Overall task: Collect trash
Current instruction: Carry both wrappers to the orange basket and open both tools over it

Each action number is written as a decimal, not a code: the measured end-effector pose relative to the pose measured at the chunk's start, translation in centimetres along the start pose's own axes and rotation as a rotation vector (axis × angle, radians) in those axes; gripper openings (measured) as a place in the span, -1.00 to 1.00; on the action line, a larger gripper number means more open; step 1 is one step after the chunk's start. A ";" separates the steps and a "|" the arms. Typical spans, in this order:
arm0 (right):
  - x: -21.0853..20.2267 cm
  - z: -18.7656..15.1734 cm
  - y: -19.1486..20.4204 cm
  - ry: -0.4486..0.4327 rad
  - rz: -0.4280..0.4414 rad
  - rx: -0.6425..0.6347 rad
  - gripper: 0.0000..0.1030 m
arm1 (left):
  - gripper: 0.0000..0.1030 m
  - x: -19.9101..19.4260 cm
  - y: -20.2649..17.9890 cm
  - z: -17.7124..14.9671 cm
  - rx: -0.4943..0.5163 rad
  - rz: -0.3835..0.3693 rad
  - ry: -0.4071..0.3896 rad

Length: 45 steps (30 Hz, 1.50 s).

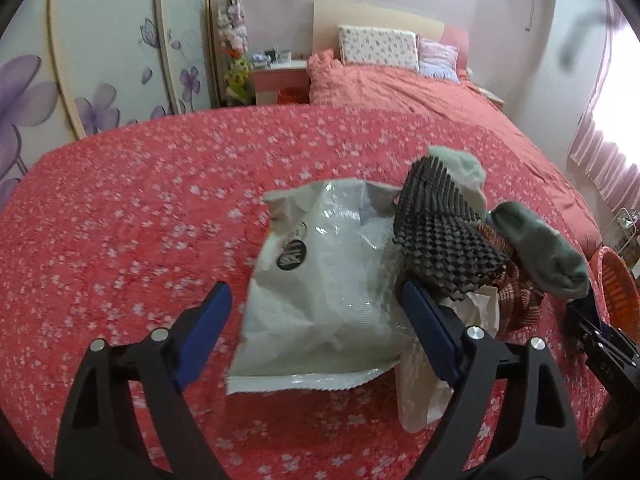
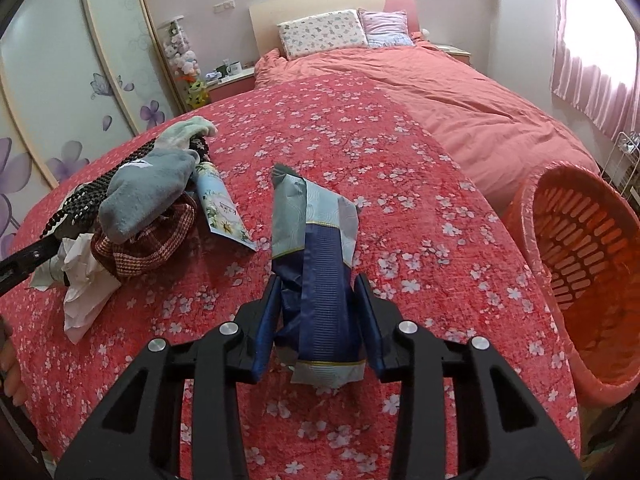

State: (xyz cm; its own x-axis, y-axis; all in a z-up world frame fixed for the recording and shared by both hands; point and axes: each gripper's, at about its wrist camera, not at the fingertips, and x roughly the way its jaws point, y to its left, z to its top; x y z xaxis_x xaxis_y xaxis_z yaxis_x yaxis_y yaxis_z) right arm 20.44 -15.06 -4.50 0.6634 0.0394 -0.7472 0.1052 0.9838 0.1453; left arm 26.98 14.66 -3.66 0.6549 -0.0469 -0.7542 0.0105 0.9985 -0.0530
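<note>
**A:** Which step of the trash collecting is in hand?

**B:** A pickup on each side, I judge. The right gripper (image 2: 318, 322) is clenched on a blue and silver wrapper (image 2: 316, 248), its pads pressing both sides near the wrapper's lower end. The left gripper (image 1: 318, 334) stands released, jaws wide, with a white plastic bag (image 1: 320, 280) lying between them but not squeezed.

**A:** Where does all this sit?

**B:** On a red floral bedspread (image 2: 360, 152). An orange slotted basket (image 2: 580, 264) stands at the bed's right edge, near the held wrapper.

**A:** What does the next move call for?

**B:** Likely carrying the wrapper right and over the basket's rim before letting go. The left jaws would need to close on the bag without catching the neighbouring pile.

**A:** How does the trash look?

**B:** The wrapper is creased and folded, ribbed dark blue down the middle, pale silver at the ends. The bag is crumpled and glossy with a dark round label. Touching its right side are a black studded mat (image 1: 440, 232), green socks (image 1: 540, 252) and crumpled white paper (image 2: 86, 280); the left view is slightly blurred, so what lies under the bag is unclear.
</note>
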 end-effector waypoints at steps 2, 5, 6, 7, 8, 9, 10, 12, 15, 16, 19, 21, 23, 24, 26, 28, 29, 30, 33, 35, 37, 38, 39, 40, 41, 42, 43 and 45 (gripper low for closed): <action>0.0 0.0 0.0 -0.003 -0.002 -0.008 -0.26 | 0.52 0.6 0.0 0.1 -0.007 -0.022 0.015; 0.1 -0.1 0.2 -0.007 -0.005 -0.016 -0.26 | 0.24 0.6 0.4 -0.1 -0.016 -0.035 0.003; 0.1 -0.1 0.2 -0.008 -0.006 -0.018 -0.26 | 0.16 0.4 0.5 -0.1 -0.016 -0.032 -0.002; 0.1 0.0 0.2 -0.009 -0.006 -0.019 -0.26 | 0.12 0.2 0.7 -0.1 -0.017 -0.042 -0.007; 0.1 -0.1 0.2 -0.009 -0.006 -0.018 -0.26 | 0.04 0.1 0.8 -0.1 -0.021 -0.056 -0.010; 0.2 -0.1 0.2 -0.009 -0.006 -0.017 -0.26 | 0.03 0.0 1.0 -0.2 -0.024 -0.065 -0.013; 0.2 0.0 0.2 -0.009 -0.005 -0.016 -0.26 | -0.06 -0.2 1.1 -0.2 -0.023 -0.070 -0.017; 0.2 -0.1 0.2 -0.009 -0.005 -0.015 -0.26 | -0.12 -0.5 1.1 -0.3 -0.016 -0.072 -0.028; 0.1 0.0 0.1 -0.007 -0.003 -0.014 -0.26 | -0.20 -1.1 1.0 -0.4 -0.006 -0.062 -0.050; 0.1 0.0 0.1 -0.006 -0.003 -0.013 -0.26 | -0.22 -1.5 1.0 -0.5 -0.003 -0.058 -0.059; -0.1 -0.1 -0.1 -0.009 -0.003 -0.010 -0.26 | -0.23 -2.7 1.1 -0.2 0.001 -0.045 -0.087; -0.4 -0.1 -0.2 -0.014 -0.004 -0.011 -0.26 | -0.23 -3.7 1.4 0.0 -0.002 -0.039 -0.106; -0.8 0.0 -0.2 -0.023 -0.003 -0.012 -0.26 | -0.24 -4.5 1.6 0.3 -0.005 -0.034 -0.122; -0.9 0.0 -0.3 -0.026 -0.002 -0.011 -0.26 | -0.24 -5.0 1.7 0.5 -0.007 -0.030 -0.130; -1.4 0.0 -0.4 -0.036 0.001 -0.008 -0.26 | -0.24 -5.8 1.9 0.8 -0.011 -0.026 -0.143; -1.8 0.0 -0.5 -0.047 0.003 -0.008 -0.26 | -0.24 -6.7 2.1 1.2 -0.017 -0.025 -0.155; -1.9 -0.1 -0.5 -0.051 0.004 -0.009 -0.26 | -0.24 -7.2 2.2 1.4 -0.018 -0.023 -0.161; -2.2 0.0 -0.5 -0.057 0.005 -0.010 -0.26 | -0.24 -7.6 2.2 1.6 -0.019 -0.022 -0.167; -3.0 0.0 -0.6 -0.076 0.008 -0.013 -0.26 | -0.24 -8.9 1.6 2.0 -0.008 -0.024 -0.183; -3.7 0.2 -0.8 -0.091 0.010 -0.014 -0.26 | -0.24 -9.8 0.7 2.2 0.007 -0.035 -0.189; -4.3 0.3 -1.1 -0.107 0.010 -0.016 -0.26 | -0.23 -10.3 -0.6 2.2 0.024 -0.046 -0.192; -4.7 0.3 -1.1 -0.115 0.007 -0.017 -0.26 | -0.24 -10.5 -1.3 2.1 0.034 -0.052 -0.191; -5.1 0.4 -1.3 -0.122 0.006 -0.018 -0.26 | -0.24 -10.8 -2.3 2.1 0.046 -0.064 -0.188; -5.5 0.4 -1.6 -0.131 0.003 -0.019 -0.26 | -0.24 -10.9 -3.0 1.8 0.055 -0.073 -0.186; -5.9 0.4 -1.9 -0.137 0.000 -0.019 -0.26 | -0.24 -11.1 -4.0 1.8 0.067 -0.086 -0.184; -6.4 0.4 -2.3 -0.147 -0.008 -0.021 -0.26 | -0.24 -11.4 -5.0 1.7 0.079 -0.100 -0.185; -6.8 0.4 -2.6 -0.154 -0.015 -0.021 -0.26 | -0.24 -11.5 -5.9 1.5 0.090 -0.114 -0.185; -7.8 0.4 -3.6 -0.172 -0.032 -0.015 -0.26 | -0.24 -11.8 -8.1 1.2 0.116 -0.151 -0.184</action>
State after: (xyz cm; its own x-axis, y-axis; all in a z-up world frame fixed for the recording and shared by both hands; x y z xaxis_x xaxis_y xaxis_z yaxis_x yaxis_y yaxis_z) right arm 15.19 -18.99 1.13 0.7771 -0.0209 -0.6290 0.1182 0.9865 0.1131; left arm 20.07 7.12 6.45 0.7657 -0.2010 -0.6110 0.1986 0.9774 -0.0728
